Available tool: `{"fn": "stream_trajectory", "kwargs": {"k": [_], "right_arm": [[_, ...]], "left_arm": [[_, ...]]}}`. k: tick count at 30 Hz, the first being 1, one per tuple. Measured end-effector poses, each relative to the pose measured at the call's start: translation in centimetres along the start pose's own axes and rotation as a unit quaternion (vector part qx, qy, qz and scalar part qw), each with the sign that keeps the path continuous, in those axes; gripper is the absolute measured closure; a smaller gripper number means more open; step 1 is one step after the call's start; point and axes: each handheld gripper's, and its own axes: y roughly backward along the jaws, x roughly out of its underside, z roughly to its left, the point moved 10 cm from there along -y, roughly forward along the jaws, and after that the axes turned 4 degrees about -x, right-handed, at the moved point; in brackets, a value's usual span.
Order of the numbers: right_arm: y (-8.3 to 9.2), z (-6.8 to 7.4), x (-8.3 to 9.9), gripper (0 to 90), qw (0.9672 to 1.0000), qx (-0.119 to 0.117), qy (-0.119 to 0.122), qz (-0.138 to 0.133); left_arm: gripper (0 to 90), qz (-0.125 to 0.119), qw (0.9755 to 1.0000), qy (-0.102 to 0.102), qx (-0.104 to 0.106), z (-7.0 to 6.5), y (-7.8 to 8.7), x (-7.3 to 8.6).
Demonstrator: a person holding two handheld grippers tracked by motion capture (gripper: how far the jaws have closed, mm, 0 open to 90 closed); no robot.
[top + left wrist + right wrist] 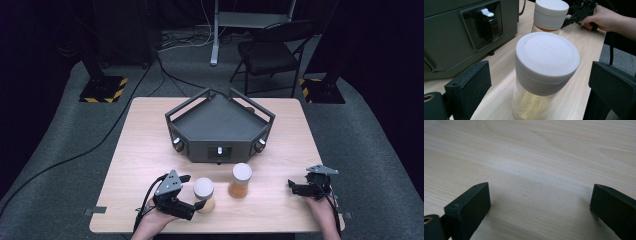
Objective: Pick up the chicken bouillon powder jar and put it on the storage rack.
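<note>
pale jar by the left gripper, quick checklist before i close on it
1. Pale jar between the left gripper jaws: ok.
2. Jaws open wider than the jar: ok.
3. Jar upright, white lid on: ok.
4. Orange jar apart from it: ok.
5. Right gripper open over bare table, out of the way: ok.
6. Lid screwed tight: cannot tell.
</note>
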Motion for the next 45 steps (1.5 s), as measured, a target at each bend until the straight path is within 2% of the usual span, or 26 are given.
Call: {"fn": "stream_trajectory", "kwargs": {"k": [9, 12, 25, 34, 40, 45], "right_arm": [[0.0, 0.0, 0.0, 1.9, 1.0, 0.0, 0.0, 0.0], [0.0, 0.0, 0.0, 1.8, 1.0, 0.0, 0.0, 0.0], [0.0, 0.0, 0.0, 1.8, 1.0, -0.001, 0.001, 0.0], [0.0, 0.0, 0.0, 1.8, 1.0, -0.001, 0.001, 0.0], [0.0, 0.0, 0.0, 1.8, 1.0, -0.001, 0.001, 0.0], [0.0, 0.0, 0.0, 1.8, 1.0, -0.001, 0.001, 0.0]], "left_arm": [[4.1, 0.004, 0.9999, 0.008, -0.015, -0.5, -1.7, 0.5], [4.4, 0.002, 0.9998, 0.012, -0.012, -0.5, -2.3, 0.9], [8.9, -0.014, 0.9994, 0.0, -0.033, -1.4, -4.4, 1.4], [22.0, -0.036, 0.9982, -0.015, -0.045, -1.9, -5.4, 1.7], [33.2, -0.054, 0.9973, -0.015, -0.048, -1.9, -5.6, 2.1], [36.0, -0.061, 0.9966, -0.02, -0.052, -1.9, -5.5, 2.2]]}}
